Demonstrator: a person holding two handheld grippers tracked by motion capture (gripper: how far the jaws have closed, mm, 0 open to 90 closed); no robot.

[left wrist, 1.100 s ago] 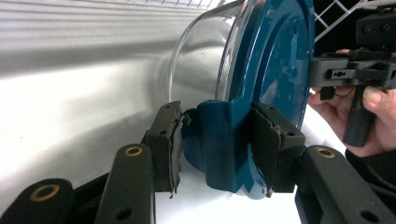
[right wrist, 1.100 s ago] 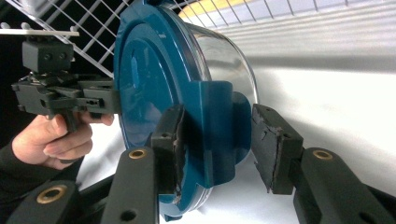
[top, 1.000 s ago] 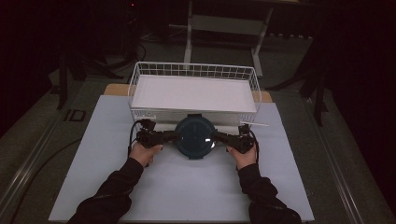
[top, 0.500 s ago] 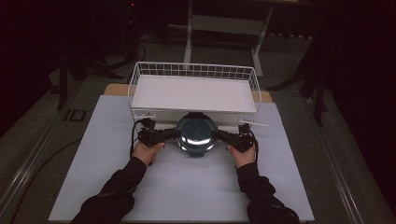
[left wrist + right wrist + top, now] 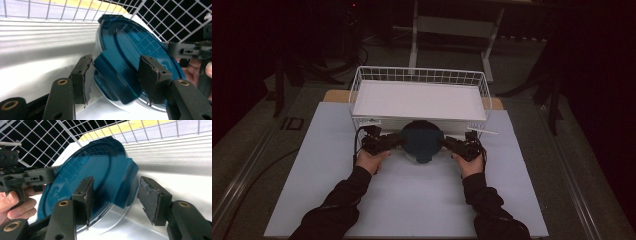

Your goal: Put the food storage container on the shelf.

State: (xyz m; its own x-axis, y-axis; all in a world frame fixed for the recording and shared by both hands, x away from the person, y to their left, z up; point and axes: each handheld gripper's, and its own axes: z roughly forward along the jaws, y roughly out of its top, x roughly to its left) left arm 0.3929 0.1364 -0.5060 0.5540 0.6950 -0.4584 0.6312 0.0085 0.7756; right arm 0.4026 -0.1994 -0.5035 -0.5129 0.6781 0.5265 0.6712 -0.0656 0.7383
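A round container with a teal lid (image 5: 422, 140) sits on the white mat, close to the front of the wire basket. My left gripper (image 5: 399, 141) meets it from the left and my right gripper (image 5: 445, 142) from the right. In the left gripper view the jaws (image 5: 113, 77) straddle a teal side clip (image 5: 110, 72) of the lid (image 5: 130, 45). They have just been opening, and a gap shows beside the clip. In the right gripper view the jaws (image 5: 115, 195) straddle the opposite clip (image 5: 125, 182), also just opened, their pads off it.
The white wire basket (image 5: 419, 75) stands just behind the container and holds a flat white board (image 5: 419, 100). The white mat (image 5: 412, 200) covers the table toward the person. Dark floor and stands surround the table. Cables trail from both grippers.
Both hands and the container stay where they were. The bright glare on the lid from half a second ago is gone.
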